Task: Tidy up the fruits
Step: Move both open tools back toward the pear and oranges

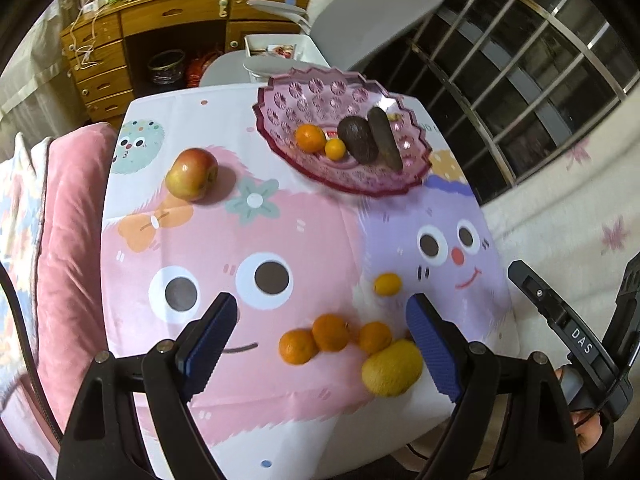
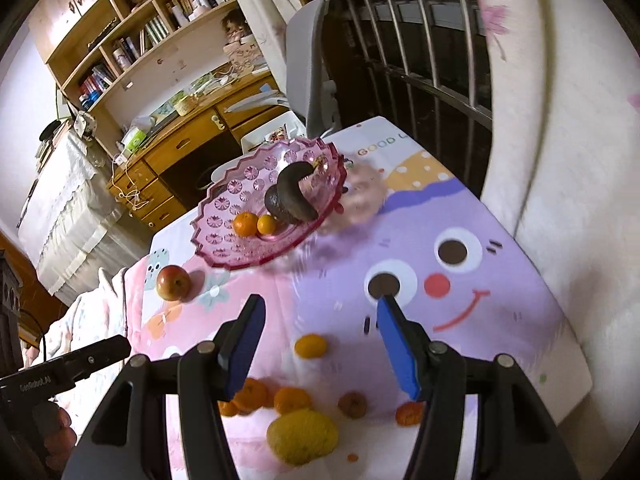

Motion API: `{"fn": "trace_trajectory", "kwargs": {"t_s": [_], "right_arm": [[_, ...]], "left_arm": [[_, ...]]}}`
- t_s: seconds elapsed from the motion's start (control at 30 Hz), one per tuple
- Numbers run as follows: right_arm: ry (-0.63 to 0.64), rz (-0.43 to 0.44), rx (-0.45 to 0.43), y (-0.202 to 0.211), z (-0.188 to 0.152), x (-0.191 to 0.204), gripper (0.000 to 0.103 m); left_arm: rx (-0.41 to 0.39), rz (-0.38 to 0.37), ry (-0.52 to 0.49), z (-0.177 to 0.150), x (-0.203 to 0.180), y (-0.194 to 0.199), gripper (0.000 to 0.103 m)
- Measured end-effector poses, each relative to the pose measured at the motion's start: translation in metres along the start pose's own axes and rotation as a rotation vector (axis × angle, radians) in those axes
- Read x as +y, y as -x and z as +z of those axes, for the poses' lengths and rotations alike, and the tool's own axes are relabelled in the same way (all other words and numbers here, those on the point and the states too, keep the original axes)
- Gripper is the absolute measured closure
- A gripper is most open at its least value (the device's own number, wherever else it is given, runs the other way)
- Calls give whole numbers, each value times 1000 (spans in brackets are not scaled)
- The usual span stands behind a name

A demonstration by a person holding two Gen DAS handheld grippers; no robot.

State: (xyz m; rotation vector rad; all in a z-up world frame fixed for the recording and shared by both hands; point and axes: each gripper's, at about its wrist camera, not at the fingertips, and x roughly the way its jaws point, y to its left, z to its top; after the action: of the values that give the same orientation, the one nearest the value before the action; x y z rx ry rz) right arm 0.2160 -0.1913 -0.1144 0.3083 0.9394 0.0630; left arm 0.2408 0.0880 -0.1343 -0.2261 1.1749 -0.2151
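A: Fruits mostly lay loose; the pink glass bowl (image 1: pixel 280 92) at the far side already held two oranges, an avocado (image 1: pixel 357 139) and a dark banana.

B: So we hovered both the left gripper (image 1: pixel 320 334) and the right gripper (image 2: pixel 320 344) wide apart, holding nothing, above the near lemon (image 1: pixel 392 368), oranges and kumquat (image 1: pixel 387 283), presumably to pick next.

Wooden desk (image 1: pixel 160 28), grey chair (image 1: pixel 360 12) — barred window (image 1: pixel 520 60).
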Motion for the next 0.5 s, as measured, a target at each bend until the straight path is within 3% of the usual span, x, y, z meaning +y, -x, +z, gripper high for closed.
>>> {"fn": "trace_trajectory", "kwargs": {"t_s": [0.2,0.33,0.5], "right_arm": [[23,-24,23,10,-41,9,43],[59,-23,35,13,-67,15,34],[149,-45,34,14,-95,28,30]], "left_arm": [[51,-1,-65,-20,6,-4,17],[85,0,-112,-32,8,-11,17],[126,7,-184,-42,5,-23,17]]}}
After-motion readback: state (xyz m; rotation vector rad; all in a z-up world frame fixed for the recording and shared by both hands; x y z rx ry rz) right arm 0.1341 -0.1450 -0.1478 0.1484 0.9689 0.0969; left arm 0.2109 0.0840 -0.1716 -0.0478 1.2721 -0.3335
